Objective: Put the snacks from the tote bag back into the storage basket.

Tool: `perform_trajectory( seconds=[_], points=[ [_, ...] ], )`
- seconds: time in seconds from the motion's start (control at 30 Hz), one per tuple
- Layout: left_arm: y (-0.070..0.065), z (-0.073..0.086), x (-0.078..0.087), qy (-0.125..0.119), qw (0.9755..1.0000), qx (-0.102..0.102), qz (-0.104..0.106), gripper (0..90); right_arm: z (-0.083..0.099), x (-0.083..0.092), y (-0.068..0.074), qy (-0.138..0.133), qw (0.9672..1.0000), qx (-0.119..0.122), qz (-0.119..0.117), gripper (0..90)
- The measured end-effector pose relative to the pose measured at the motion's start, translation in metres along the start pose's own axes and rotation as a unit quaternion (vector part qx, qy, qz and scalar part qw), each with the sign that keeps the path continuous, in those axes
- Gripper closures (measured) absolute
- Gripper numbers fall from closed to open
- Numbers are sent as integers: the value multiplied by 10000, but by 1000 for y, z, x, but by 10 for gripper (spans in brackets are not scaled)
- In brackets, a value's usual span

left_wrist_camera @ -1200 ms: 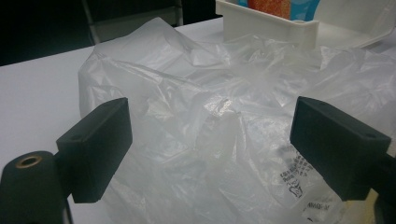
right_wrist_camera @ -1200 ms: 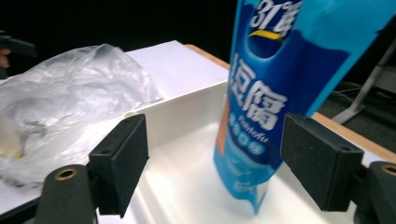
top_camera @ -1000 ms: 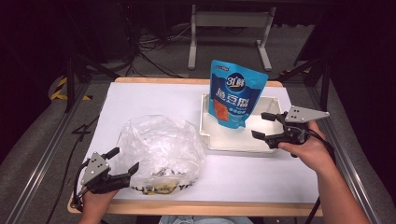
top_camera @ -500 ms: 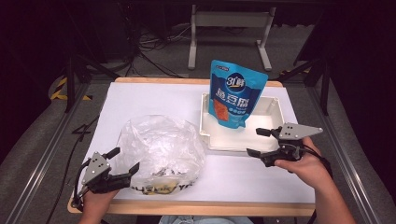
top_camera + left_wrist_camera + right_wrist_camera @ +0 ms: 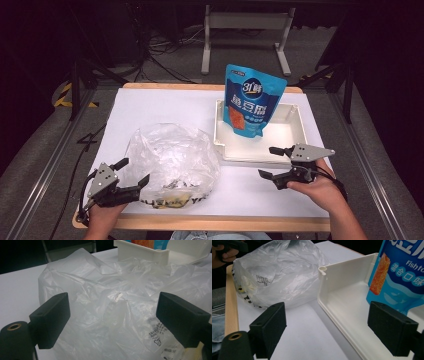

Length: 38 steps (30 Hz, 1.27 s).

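A blue snack pouch (image 5: 255, 102) stands upright in a white tray (image 5: 287, 134) at the right of the table. A crumpled clear plastic bag (image 5: 172, 160) with some contents lies at the near left. My left gripper (image 5: 134, 171) is open at the bag's near-left side, and the bag (image 5: 112, 290) lies just beyond its jaws. My right gripper (image 5: 267, 161) is open in front of the tray's near wall; its jaws have just been opening, with nothing between them. Its own view looks along the tray wall (image 5: 342, 297) at the pouch (image 5: 402, 272) and the bag (image 5: 279, 272).
The table has a white top (image 5: 165, 102) with a wooden border (image 5: 231, 302). Bare white surface lies between bag and tray. Behind the table are a metal stand (image 5: 245, 30) and floor cables. The other hand (image 5: 224, 253) shows far off in the right gripper view.
My right hand has come down and back from beside the tray toward the near edge, and its jaws stand wider. The left hand, bag and pouch have not moved.
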<state>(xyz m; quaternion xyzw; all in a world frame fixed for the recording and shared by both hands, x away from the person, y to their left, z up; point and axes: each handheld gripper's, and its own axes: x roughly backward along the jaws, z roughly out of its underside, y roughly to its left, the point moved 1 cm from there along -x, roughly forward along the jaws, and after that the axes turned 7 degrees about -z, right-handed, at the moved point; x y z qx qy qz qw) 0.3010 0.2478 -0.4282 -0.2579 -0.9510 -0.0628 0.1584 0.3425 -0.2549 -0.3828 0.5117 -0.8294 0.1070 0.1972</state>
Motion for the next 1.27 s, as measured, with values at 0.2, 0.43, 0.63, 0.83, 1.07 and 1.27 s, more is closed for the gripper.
perform_trajectory(
  seconds=[0.2,0.43,0.63,0.83,1.07,1.27],
  points=[
    [1,0,-1,14,10000,24,74,109,20,-10,4,71,10000,-8,62,163],
    [0,0,-3,48,9999,-8,116,97,35,-22,3,174,9998,-51,102,163],
    [0,0,-4,95,9998,-24,146,94,44,-32,4,342,9993,-115,81,163],
    [0,0,-5,105,9998,0,164,91,49,-39,3,489,9986,-156,112,158],
    [0,0,-5,119,9997,12,190,88,52,-43,3,571,9981,-128,185,147],
    [0,-1,-5,102,9996,71,250,60,52,-42,3,563,9981,-126,199,146]
  ],
)
